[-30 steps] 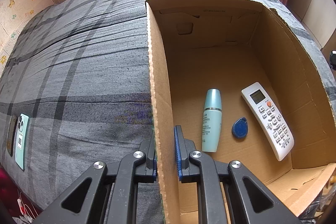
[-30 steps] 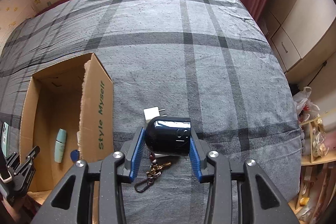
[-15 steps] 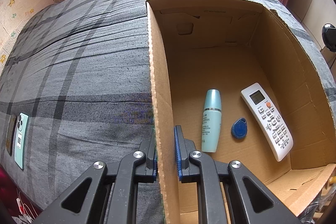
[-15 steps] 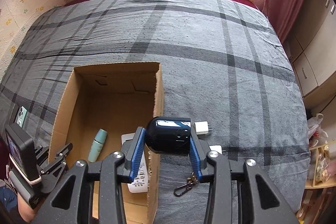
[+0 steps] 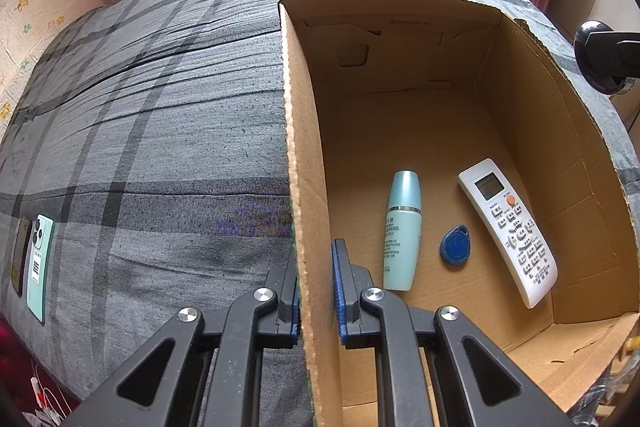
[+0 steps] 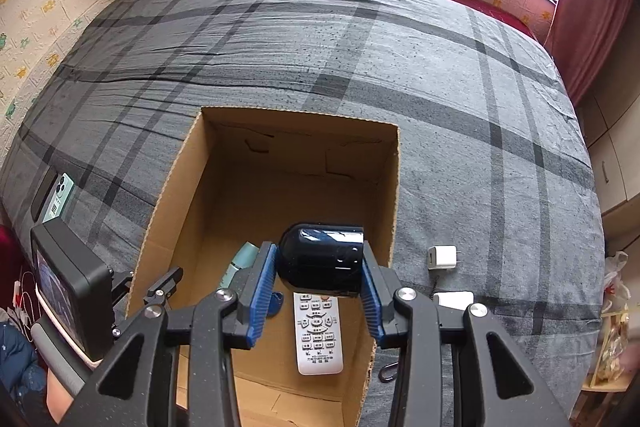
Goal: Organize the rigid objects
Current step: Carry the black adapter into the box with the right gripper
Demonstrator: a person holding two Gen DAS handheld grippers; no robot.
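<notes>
My left gripper [image 5: 316, 287] is shut on the left wall of an open cardboard box [image 5: 298, 131] on the bed. Inside the box lie a teal bottle [image 5: 402, 231], a blue key fob [image 5: 456, 245] and a white remote [image 5: 510, 231]. My right gripper [image 6: 318, 287] is shut on a glossy dark blue cylinder [image 6: 322, 259] and holds it above the box [image 6: 392, 187], over the remote [image 6: 318, 335] and next to the right wall. The same cylinder [image 5: 600, 61] shows at the right edge of the left wrist view. My left gripper [image 6: 160, 297] appears at the box's left wall in the right wrist view.
Two white charger plugs [image 6: 442, 257] [image 6: 454, 301] and a metal clip [image 6: 386, 373] lie on the grey plaid bedspread [image 6: 480, 147] right of the box. A mint phone [image 5: 38, 263] and a dark flat item [image 5: 20, 255] lie near the bed's left edge. Cabinets [image 6: 616, 171] stand right.
My right gripper has carried the dark cylinder left, from over the bedspread beside the box to above the box's inside. The left gripper and the box have stayed put.
</notes>
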